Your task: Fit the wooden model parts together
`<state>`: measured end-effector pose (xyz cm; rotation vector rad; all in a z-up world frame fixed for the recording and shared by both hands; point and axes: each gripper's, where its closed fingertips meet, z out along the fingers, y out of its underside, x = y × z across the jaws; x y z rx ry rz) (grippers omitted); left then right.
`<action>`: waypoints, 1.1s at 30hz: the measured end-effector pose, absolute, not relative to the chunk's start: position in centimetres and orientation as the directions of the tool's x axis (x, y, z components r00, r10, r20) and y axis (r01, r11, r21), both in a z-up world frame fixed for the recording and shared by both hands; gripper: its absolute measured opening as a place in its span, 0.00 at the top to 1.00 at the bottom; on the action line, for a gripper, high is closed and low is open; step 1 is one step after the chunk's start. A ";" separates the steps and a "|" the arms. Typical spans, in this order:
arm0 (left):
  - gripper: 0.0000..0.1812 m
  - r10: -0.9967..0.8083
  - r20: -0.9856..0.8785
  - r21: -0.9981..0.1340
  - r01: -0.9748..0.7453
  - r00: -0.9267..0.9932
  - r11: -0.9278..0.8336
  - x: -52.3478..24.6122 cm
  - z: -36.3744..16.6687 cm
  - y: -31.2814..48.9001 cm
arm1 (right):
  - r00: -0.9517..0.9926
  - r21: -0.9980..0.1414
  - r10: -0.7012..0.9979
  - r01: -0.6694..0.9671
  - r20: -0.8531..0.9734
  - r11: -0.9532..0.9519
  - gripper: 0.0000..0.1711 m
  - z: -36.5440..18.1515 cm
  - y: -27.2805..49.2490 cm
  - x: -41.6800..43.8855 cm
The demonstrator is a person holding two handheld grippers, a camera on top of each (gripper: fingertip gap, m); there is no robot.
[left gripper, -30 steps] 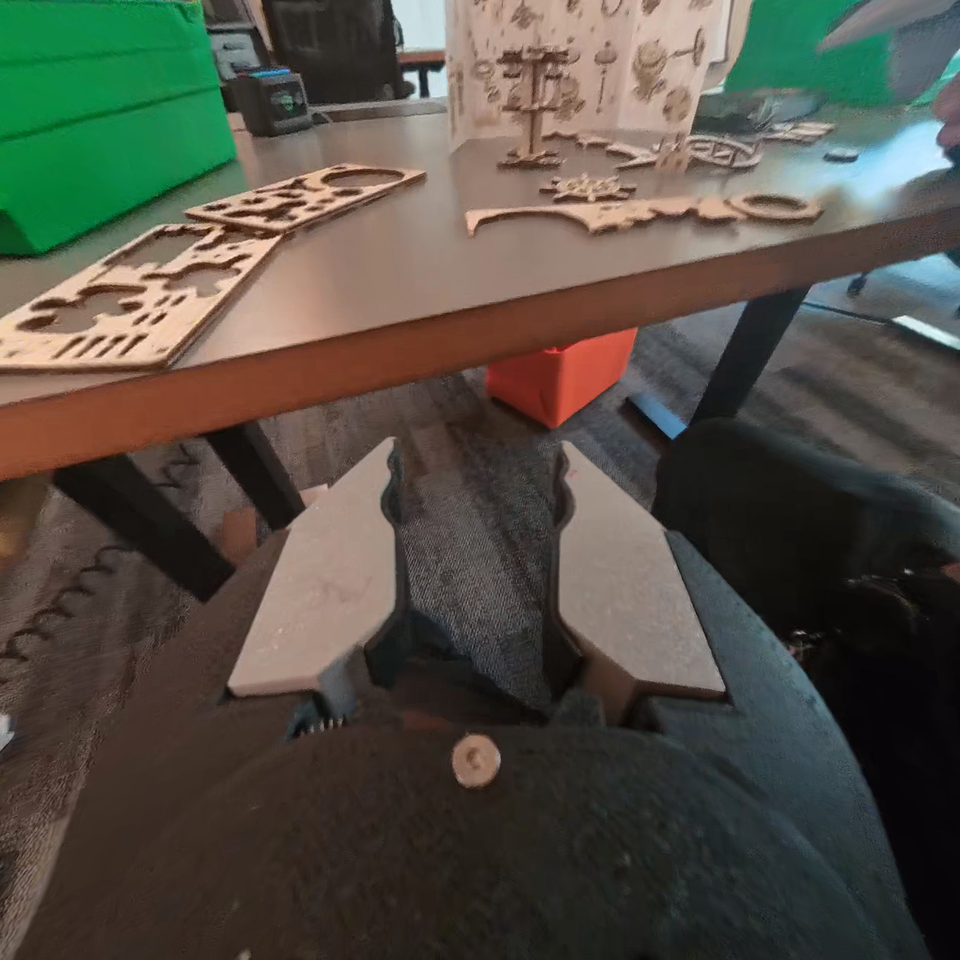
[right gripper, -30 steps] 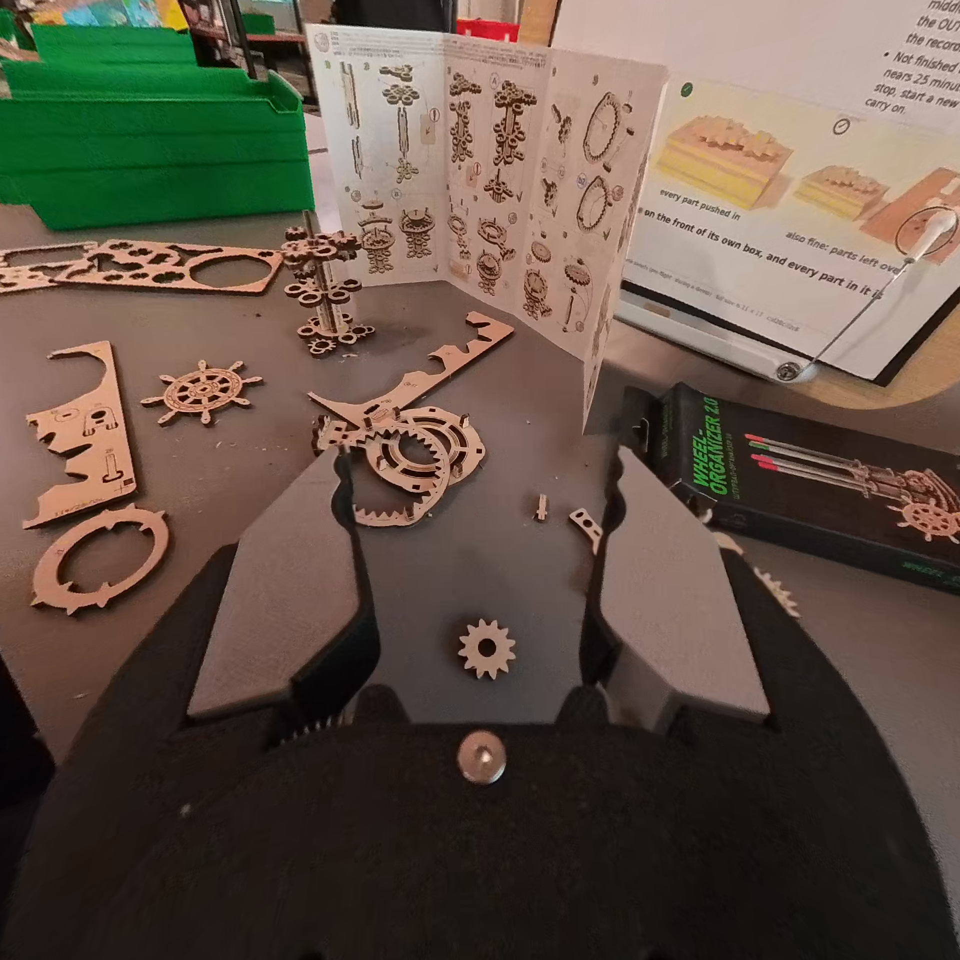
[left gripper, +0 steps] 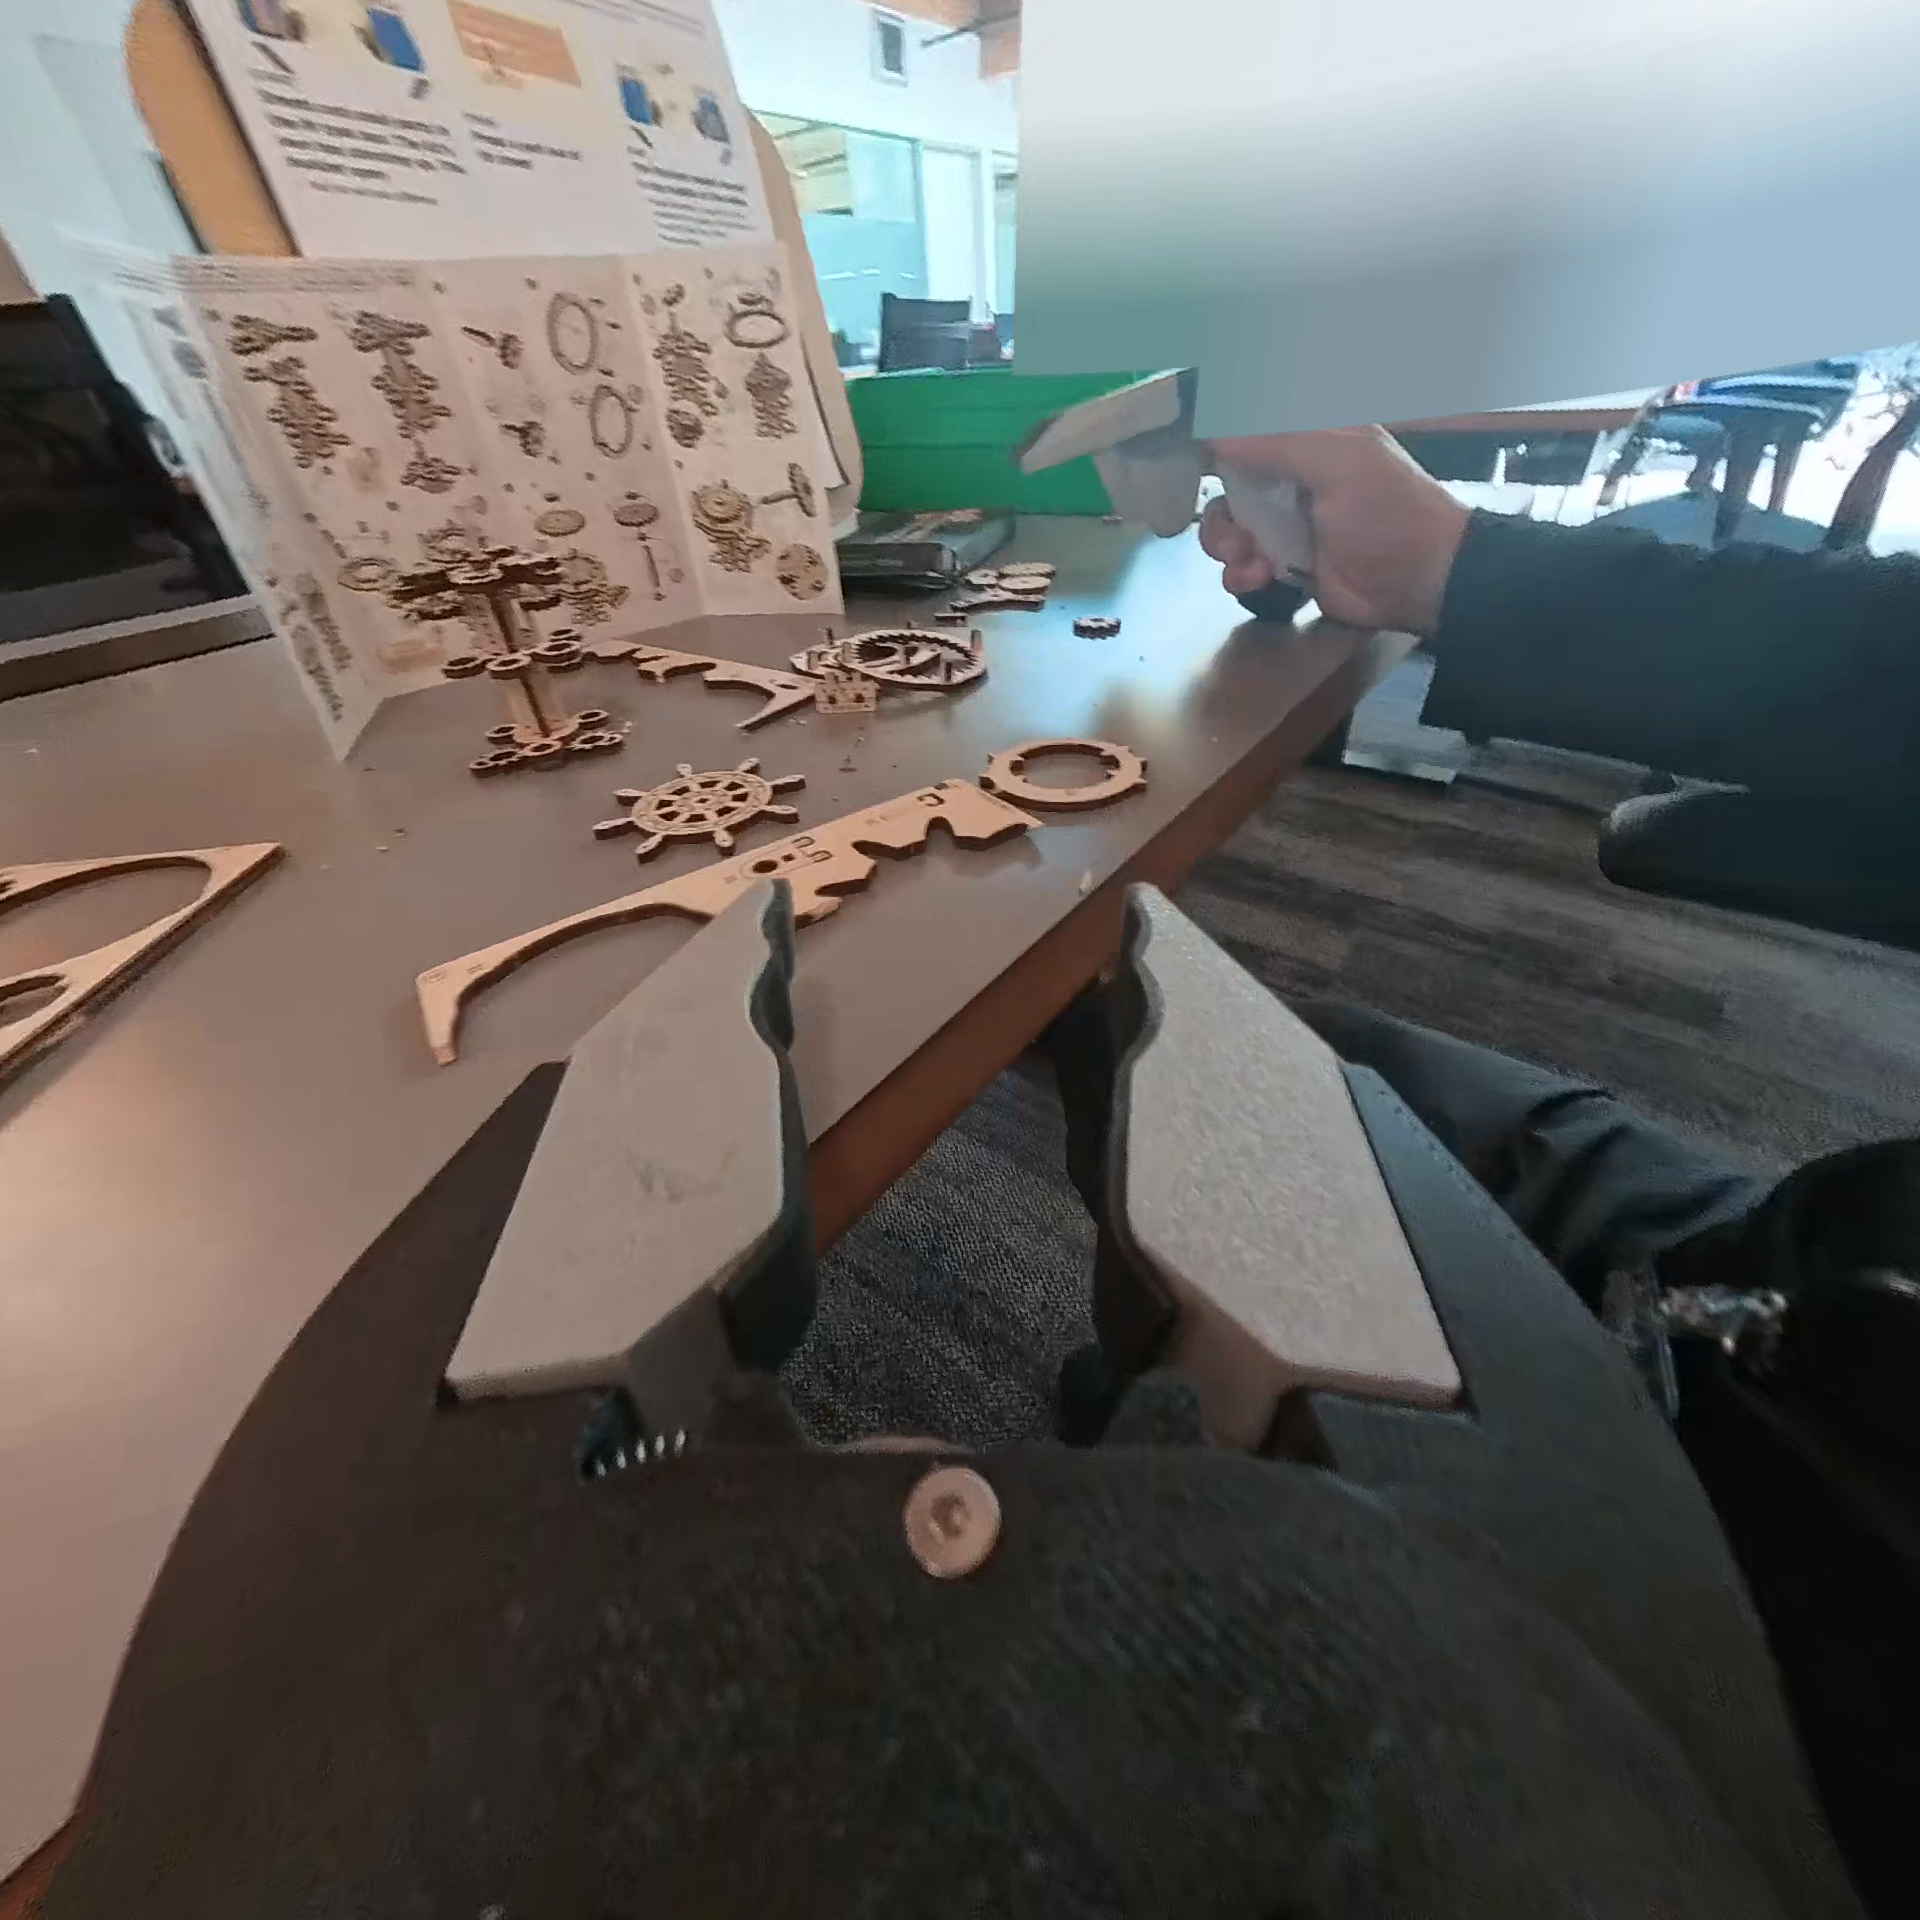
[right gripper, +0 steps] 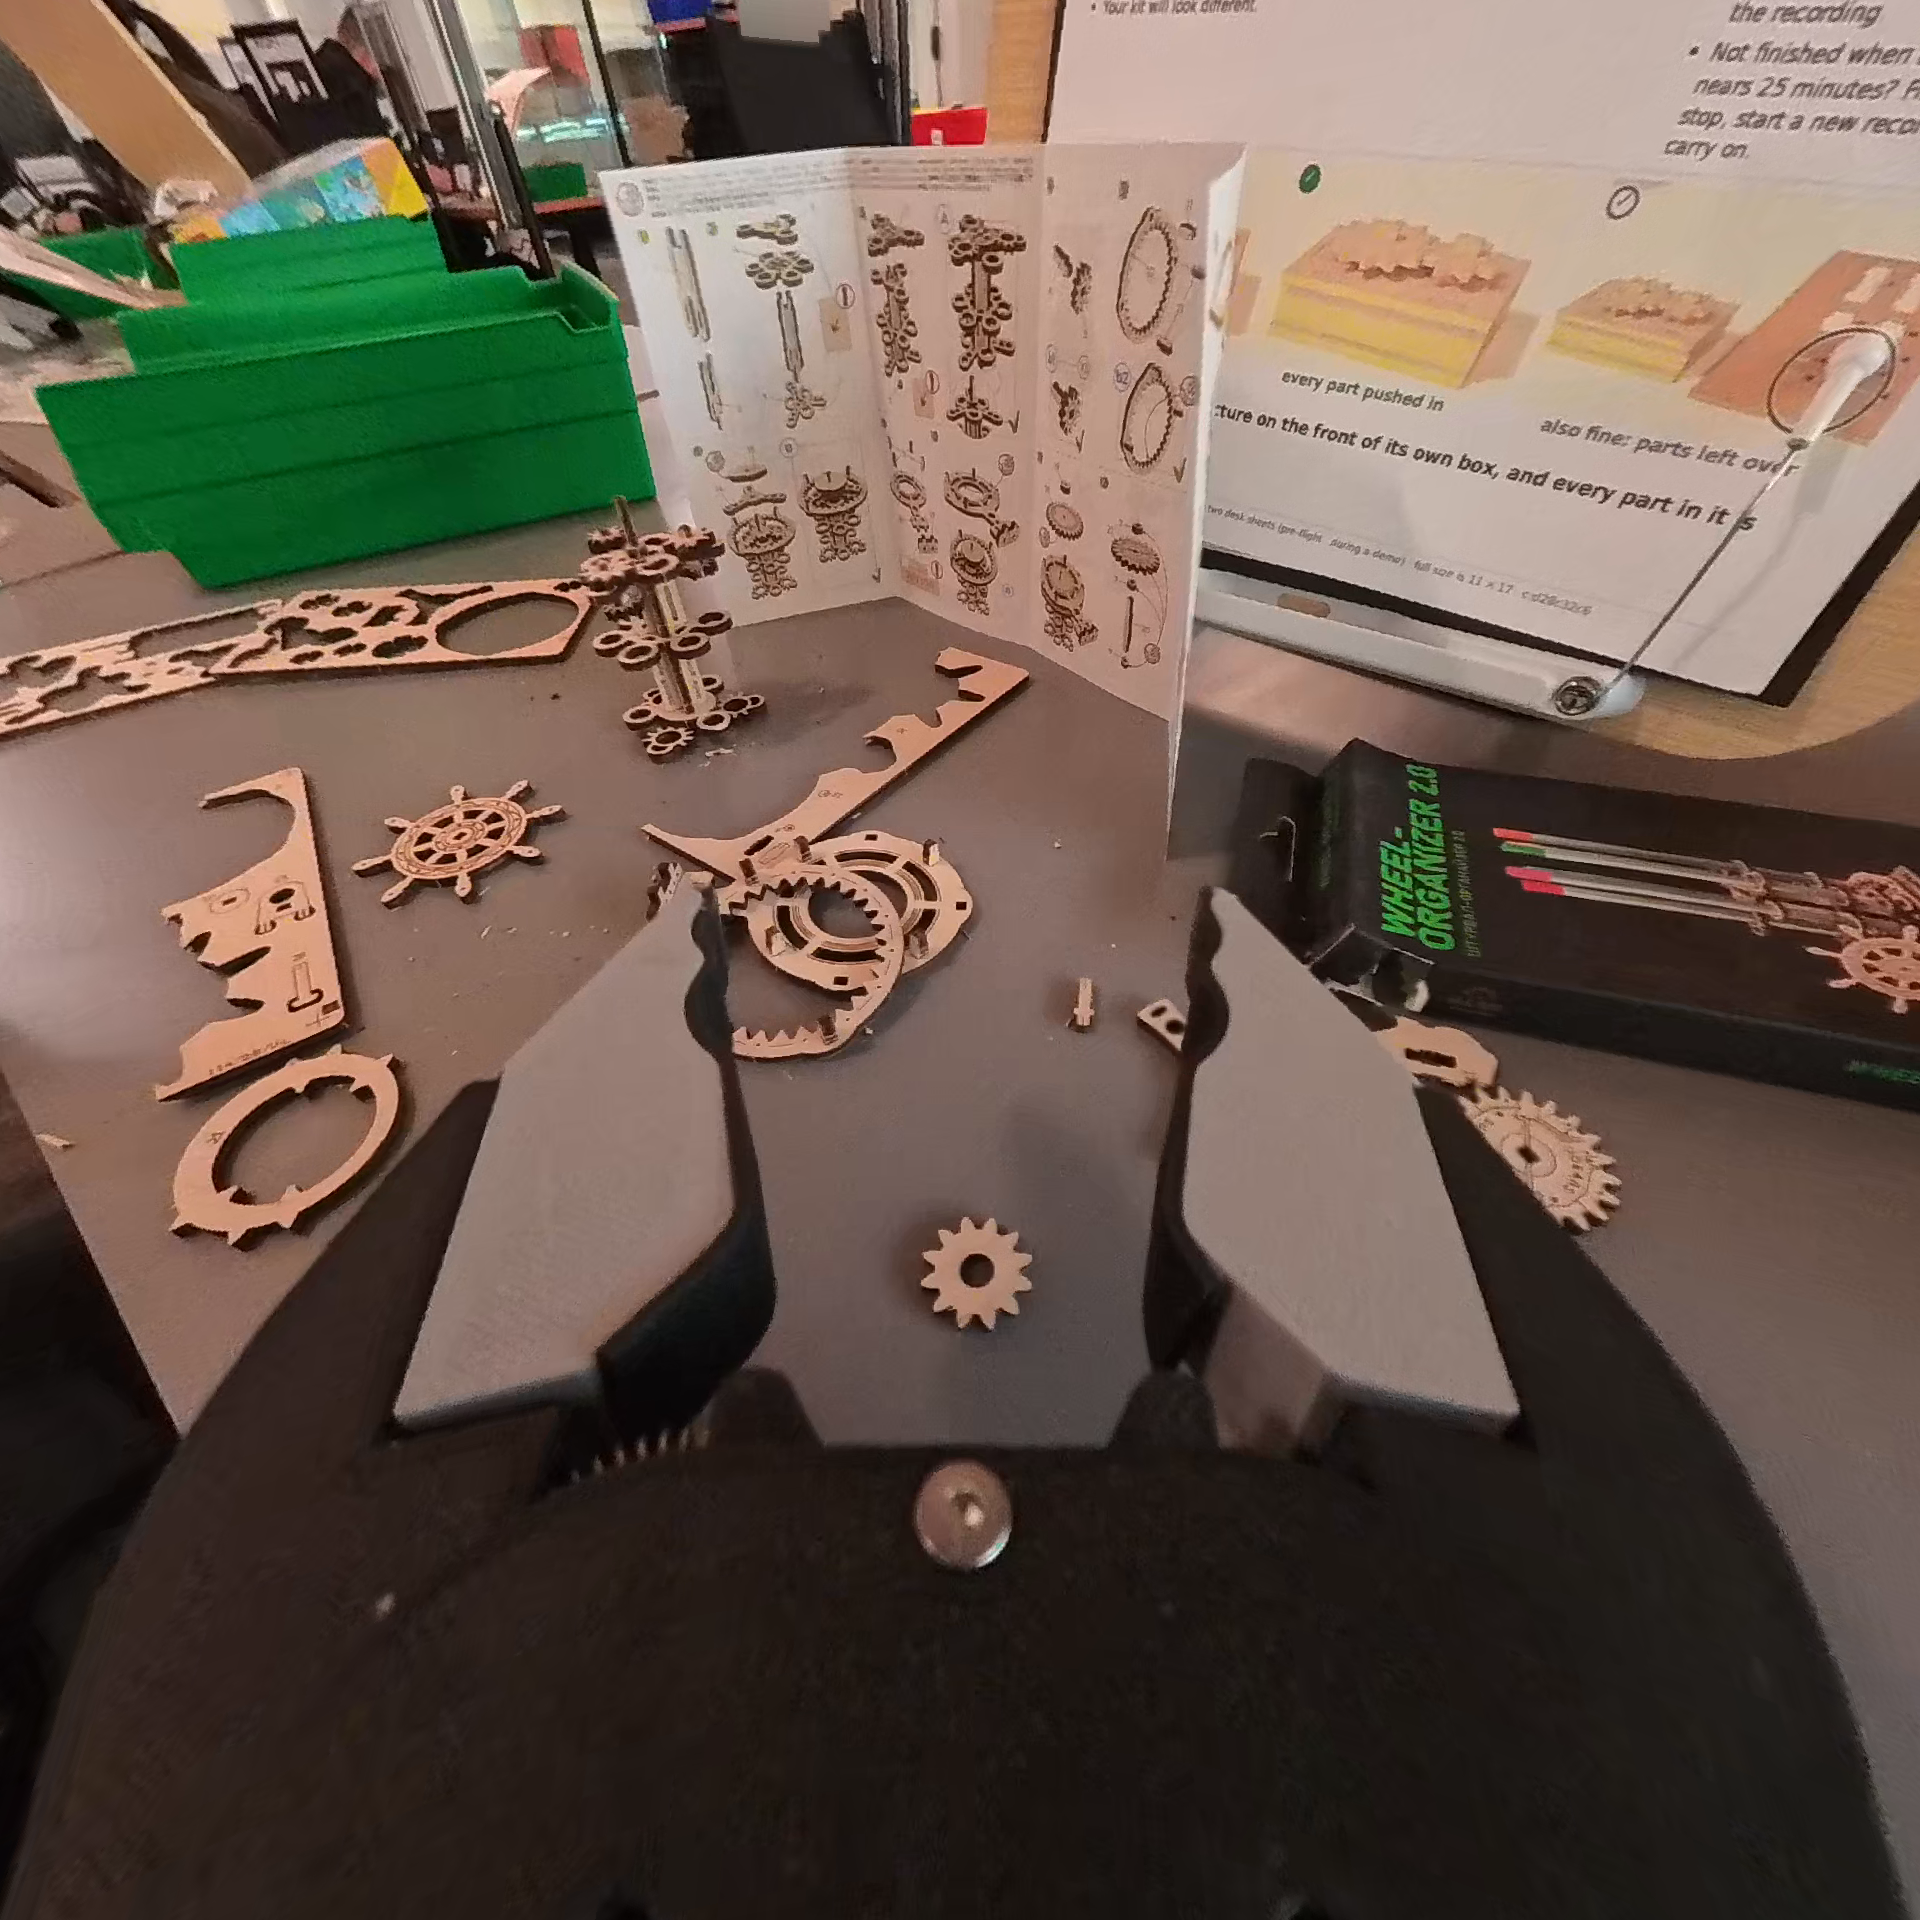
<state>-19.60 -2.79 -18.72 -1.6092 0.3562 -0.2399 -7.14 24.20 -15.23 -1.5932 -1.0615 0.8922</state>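
Both grippers gape empty — the left gripper (left gripper: 956, 935) at the edge of the grey table (left gripper: 260, 1091), carpet (left gripper: 1507, 935) below, the right gripper (right gripper: 951, 935) above a small gear (right gripper: 975, 1272). Wooden parts — a ship's wheel (right gripper: 457, 840), a stacked ring assembly (right gripper: 842, 925) — lie before a folded instruction sheet (right gripper: 914, 416) and green bins (right gripper: 343, 416).

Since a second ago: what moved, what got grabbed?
Left gripper came up from below the table edge to its level, now facing the parts; open, empty. Right gripper stays open over the small gear, nothing grabbed. Parts unmoved.
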 end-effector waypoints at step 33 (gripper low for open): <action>0.70 -0.387 -0.046 -0.992 -0.087 0.921 -0.089 -19.3 -19.8 -2.1 | 0.287 -0.969 0.943 0.123 -0.171 -0.214 0.51 -14.4 23.8 -6.2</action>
